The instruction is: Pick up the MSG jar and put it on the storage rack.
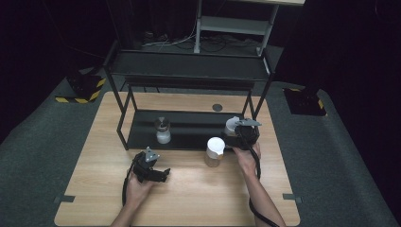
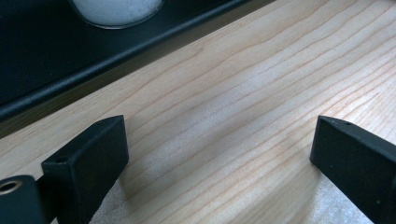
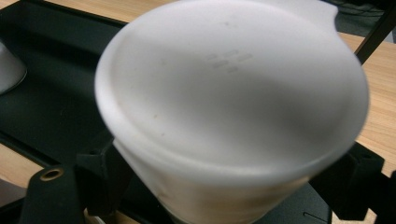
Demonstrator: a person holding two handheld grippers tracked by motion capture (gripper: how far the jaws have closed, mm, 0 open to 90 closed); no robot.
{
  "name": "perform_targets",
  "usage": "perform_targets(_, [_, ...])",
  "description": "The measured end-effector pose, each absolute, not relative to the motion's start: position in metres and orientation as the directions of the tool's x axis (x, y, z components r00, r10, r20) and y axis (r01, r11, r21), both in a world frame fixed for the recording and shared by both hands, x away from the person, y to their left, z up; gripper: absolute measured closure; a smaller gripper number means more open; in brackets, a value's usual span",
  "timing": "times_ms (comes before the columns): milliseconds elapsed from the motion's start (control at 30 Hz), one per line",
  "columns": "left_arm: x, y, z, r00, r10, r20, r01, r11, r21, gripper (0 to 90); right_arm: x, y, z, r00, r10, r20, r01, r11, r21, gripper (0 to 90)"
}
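The right hand-held gripper (image 1: 235, 128) is positioned at the right end of the lower shelf (image 1: 189, 137) of a black metal rack (image 1: 189, 71). A white-lidded jar (image 3: 233, 112) stands between its jaws. In the right gripper view the jaws flank the jar body on both sides, below the lid. The view is blurred at the contact zone, so it cannot be confirmed whether the pads press on the jar wall. In the high view this jar (image 1: 231, 125) stands on the shelf at its right end, partly covered by the gripper.

The left hand-held gripper (image 1: 163, 176) rests low over the desk (image 1: 189, 198), near and left of centre. Its jaws are spread wide, with only bare wood grain between them in the left gripper view (image 2: 219, 158).

A second jar (image 1: 214, 152), with a white lid and amber contents, stands on the desk just in front of the shelf edge, near the right hand (image 1: 248, 158). A small bottle (image 1: 162, 130) with pale contents stands on the left part of the lower shelf. Its base (image 2: 116, 9) shows at the top of the left gripper view.
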State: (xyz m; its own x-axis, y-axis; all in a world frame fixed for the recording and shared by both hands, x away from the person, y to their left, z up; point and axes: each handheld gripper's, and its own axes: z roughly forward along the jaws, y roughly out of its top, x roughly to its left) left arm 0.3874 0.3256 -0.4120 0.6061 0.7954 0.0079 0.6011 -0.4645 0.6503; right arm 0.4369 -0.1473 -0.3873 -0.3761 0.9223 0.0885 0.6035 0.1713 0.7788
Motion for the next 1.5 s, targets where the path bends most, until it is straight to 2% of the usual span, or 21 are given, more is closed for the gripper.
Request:
perform_targets(300, [0.387,0.326,-0.412,0.606,0.795,0.008,0.601,-0.464,0.650,4.3,0.434,-0.144,-0.386,-0.381,0.922,0.064,0.588,0.189,0.786,16.3])
perform_targets(867, [0.387,0.326,-0.412,0.606,0.795,0.008,0.601,-0.465,0.650,4.3,0.435,-0.145,-0.381,-0.379,0.922,0.082,0.569,0.163,0.806,16.5])
perform_targets(1133, [0.387,0.326,-0.412,0.606,0.795,0.008,0.601,-0.464,0.651,4.4,0.433,-0.145,-0.373,-0.375,0.925,0.068,0.545,0.160,0.823,13.5])
perform_targets(1500, [0.387,0.326,-0.412,0.607,0.795,0.008,0.601,-0.465,0.651,4.4,0.420,-0.153,-0.374,-0.370,0.926,0.073,0.529,0.145,0.836,13.6])
